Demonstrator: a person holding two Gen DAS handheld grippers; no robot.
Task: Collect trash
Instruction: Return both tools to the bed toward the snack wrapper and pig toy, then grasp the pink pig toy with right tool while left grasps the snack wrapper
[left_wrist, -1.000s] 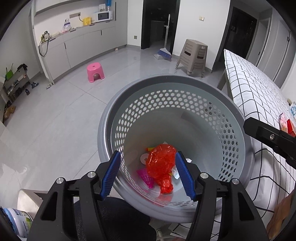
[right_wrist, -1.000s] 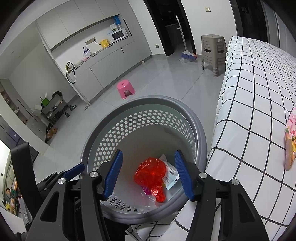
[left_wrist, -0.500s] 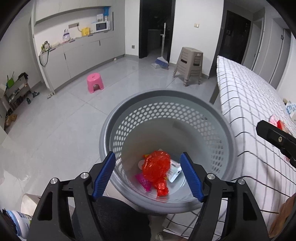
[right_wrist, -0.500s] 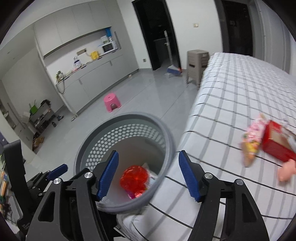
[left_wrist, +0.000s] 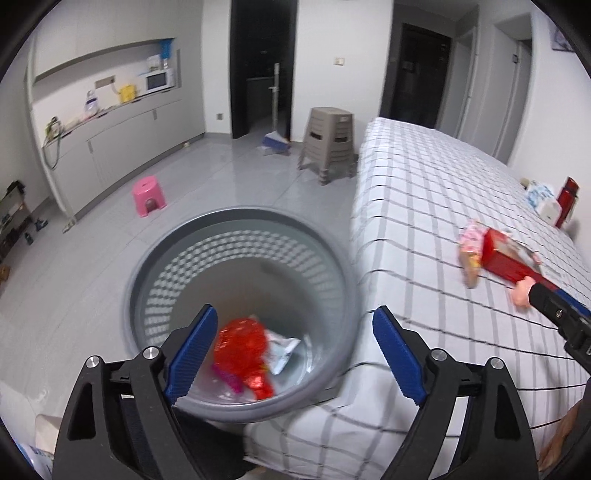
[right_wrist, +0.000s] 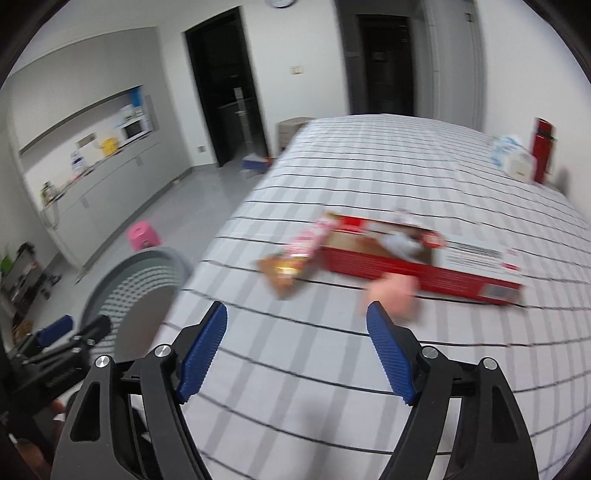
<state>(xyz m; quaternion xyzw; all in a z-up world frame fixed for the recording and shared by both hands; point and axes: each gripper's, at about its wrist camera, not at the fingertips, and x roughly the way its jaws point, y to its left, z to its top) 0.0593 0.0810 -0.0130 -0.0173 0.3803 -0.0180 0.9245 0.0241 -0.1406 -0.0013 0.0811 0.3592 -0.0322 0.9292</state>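
A grey perforated trash basket (left_wrist: 343, 284) stands on the floor beside the bed; it also shows in the right wrist view (right_wrist: 147, 258). Inside lie a crumpled red wrapper (left_wrist: 242, 345), a silver packet (left_wrist: 282, 347) and a pink piece. My left gripper (left_wrist: 295, 354) is open and empty above the basket's near rim. My right gripper (right_wrist: 297, 347) is open and empty over the checked bedsheet (right_wrist: 369, 177). Ahead of it lie a red box (right_wrist: 424, 266), a pink snack bag (right_wrist: 299, 254) and a small pink object (right_wrist: 393, 291), all blurred.
A pink stool (left_wrist: 149, 195), stacked brown stools (left_wrist: 328, 144) and a broom stand on the grey floor. A counter with a microwave runs along the left wall. A red bottle (right_wrist: 542, 147) and a white pack sit at the bed's far side.
Both grippers have swung right, away from the basket toward the bed. The right gripper now faces the red box and snack bag. Both stay open.
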